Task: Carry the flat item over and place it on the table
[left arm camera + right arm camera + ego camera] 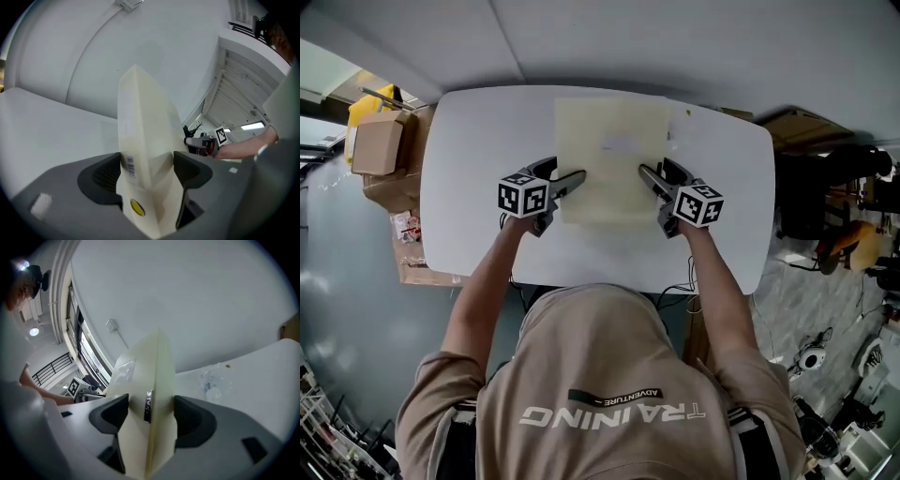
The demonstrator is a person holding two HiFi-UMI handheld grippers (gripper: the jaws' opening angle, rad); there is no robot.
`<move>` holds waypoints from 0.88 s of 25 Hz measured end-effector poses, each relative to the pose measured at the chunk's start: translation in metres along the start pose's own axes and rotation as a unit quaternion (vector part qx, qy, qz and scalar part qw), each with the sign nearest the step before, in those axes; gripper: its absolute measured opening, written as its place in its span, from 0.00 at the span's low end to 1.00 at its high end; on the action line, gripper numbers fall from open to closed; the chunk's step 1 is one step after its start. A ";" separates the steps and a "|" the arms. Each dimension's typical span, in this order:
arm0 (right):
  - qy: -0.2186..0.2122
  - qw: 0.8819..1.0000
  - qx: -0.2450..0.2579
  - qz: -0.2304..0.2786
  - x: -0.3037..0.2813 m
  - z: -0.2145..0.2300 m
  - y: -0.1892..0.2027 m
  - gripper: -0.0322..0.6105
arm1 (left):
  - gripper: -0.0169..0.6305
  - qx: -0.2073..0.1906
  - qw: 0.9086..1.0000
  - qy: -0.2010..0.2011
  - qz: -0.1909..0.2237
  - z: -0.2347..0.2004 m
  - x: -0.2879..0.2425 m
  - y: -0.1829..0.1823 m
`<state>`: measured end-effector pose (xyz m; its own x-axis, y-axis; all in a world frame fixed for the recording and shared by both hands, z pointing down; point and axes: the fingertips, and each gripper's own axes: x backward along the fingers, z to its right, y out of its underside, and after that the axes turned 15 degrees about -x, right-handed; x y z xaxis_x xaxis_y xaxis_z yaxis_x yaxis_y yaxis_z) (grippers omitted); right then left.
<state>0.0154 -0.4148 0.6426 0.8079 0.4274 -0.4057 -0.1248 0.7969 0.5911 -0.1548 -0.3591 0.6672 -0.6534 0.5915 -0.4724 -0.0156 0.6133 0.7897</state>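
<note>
Flat cream box [612, 157] above table [469, 169]

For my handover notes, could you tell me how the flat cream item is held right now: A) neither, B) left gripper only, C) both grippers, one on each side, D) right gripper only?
C: the left gripper and the right gripper each have their jaws closed on opposite side edges of the flat cream item.

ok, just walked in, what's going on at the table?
A person stands at the white table with a gripper in each hand. The left claw and the right claw are each shut on a side edge of the flat cream item, which is spread over the middle of the tabletop. From these views I can't tell whether it already rests on the surface. Neither claw has let go.
</note>
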 end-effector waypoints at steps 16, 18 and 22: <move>0.025 0.996 -0.078 -0.042 -0.048 0.049 0.002 0.49 | 0.57 0.116 0.992 0.039 -0.030 -0.053 -0.040 0.010; 0.025 0.995 -0.086 -0.045 -0.050 0.053 0.002 0.49 | 0.57 0.124 0.991 0.040 -0.034 -0.055 -0.044 0.011; 0.034 0.994 -0.097 -0.049 -0.053 0.062 0.003 0.49 | 0.57 0.145 0.988 0.043 -0.042 -0.060 -0.049 0.014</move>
<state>0.0084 -0.4613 0.7092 0.7822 0.3657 -0.5044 -0.1609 0.9007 0.4036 -0.1685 -0.4108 0.7242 -0.7210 0.4935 -0.4864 0.1364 0.7894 0.5985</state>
